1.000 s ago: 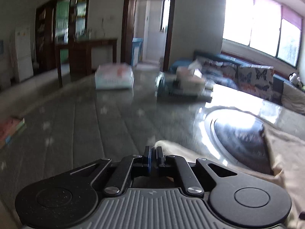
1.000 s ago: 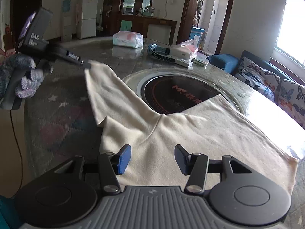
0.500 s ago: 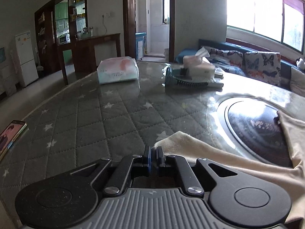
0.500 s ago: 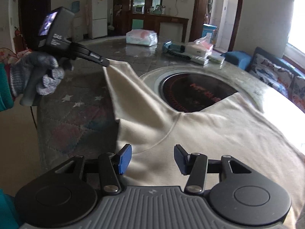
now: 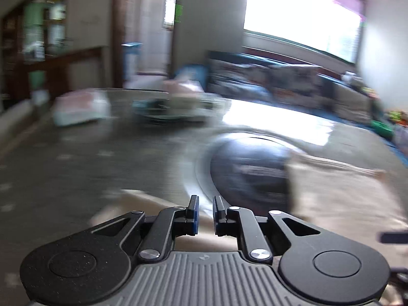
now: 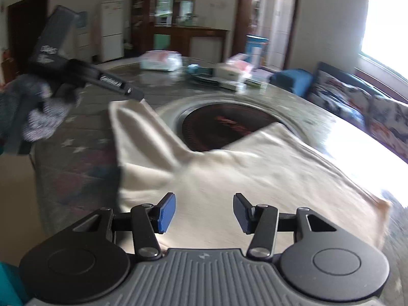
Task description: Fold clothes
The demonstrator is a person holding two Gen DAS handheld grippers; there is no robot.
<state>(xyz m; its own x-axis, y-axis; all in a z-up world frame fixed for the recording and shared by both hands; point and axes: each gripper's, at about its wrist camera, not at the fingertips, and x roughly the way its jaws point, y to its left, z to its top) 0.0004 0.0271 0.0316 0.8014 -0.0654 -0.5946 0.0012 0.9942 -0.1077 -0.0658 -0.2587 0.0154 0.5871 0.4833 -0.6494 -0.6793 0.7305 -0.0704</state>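
Lying across a quilted, star-patterned table, a cream garment partly covers the round dark cooktop, whose red writing is too blurred to be read. The left gripper is seen slightly parted, nothing clamped between its pads. The right gripper is held wide open above the cloth. A white fridge and sofa are visible behind.

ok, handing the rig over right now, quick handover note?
Left gripper: jaws slightly parted at the sleeve tip; blur hides whether cloth is between them.
Right gripper: wide open, empty, above the shirt.
Cream shirt is spread on the table, partly over the round cooktop; the sleeve reaches toward the left gripper.
Done: no fold visible.
Left: all folds.
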